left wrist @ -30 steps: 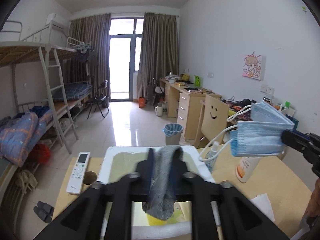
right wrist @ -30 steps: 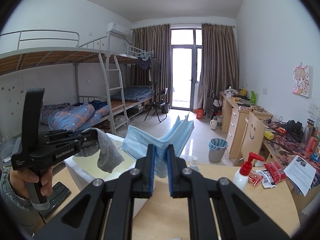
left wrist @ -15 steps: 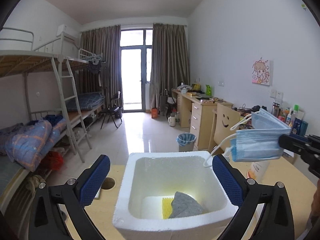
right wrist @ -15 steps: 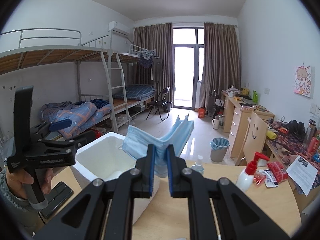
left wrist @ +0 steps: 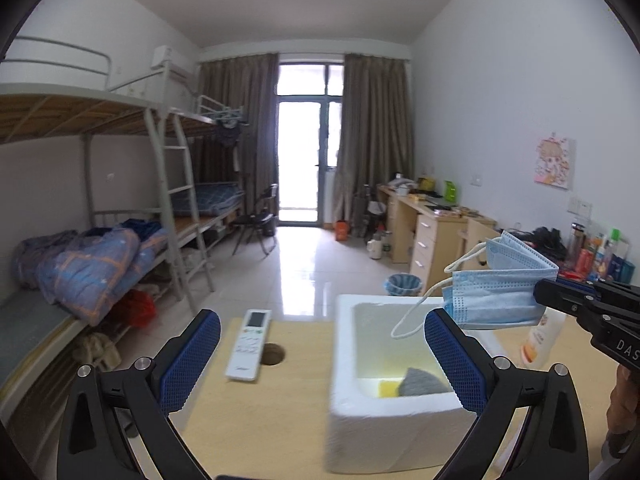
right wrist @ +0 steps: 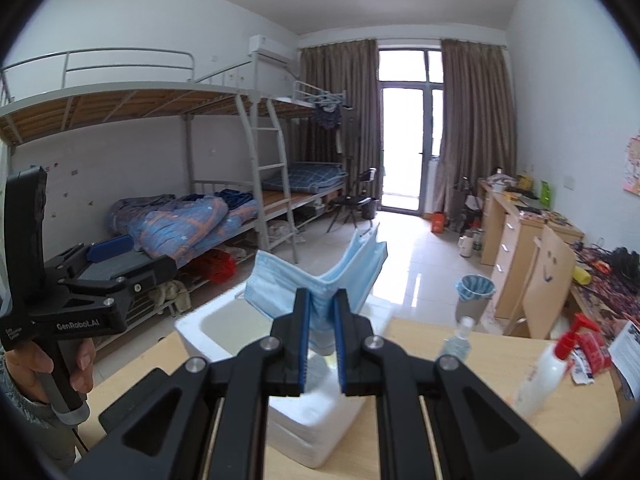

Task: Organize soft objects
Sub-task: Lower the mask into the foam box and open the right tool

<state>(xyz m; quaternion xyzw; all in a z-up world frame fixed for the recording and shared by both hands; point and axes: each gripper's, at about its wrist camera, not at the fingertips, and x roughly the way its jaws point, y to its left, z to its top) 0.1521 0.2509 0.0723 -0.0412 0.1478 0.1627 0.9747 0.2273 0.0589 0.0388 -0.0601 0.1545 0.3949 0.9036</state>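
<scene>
A second ago the left gripper (left wrist: 320,350) pinched a grey cloth (left wrist: 424,384) above the white foam box (left wrist: 400,412); its jaws have just been opening and now stand spread wide with nothing between them, the blue pads (left wrist: 192,360) far apart. The cloth has dropped — it lies crumpled on the floor of the box, touching a yellow piece (left wrist: 387,389) there. The left wrist view has also swung since then: the box, once centred under the gripper, now sits to the right of centre, and the white remote control (left wrist: 249,344) beside the round hole (left wrist: 273,357) in the wooden table (left wrist: 256,420) lies between the two fingers. The right gripper (right wrist: 322,334) has not changed its grip: it is clamped tight on a bundle of blue face masks (right wrist: 316,284), whose folded ends fan upward on either side of the jaws. In the left wrist view the masks hang over the far right side of the box, their white ear loops (left wrist: 416,312) dangling above its opening — a little nearer the box than before. In the right wrist view the left gripper, held by a hand (right wrist: 48,364), has drawn away to the left edge of the box, where a second ago it was over it with the cloth hanging
</scene>
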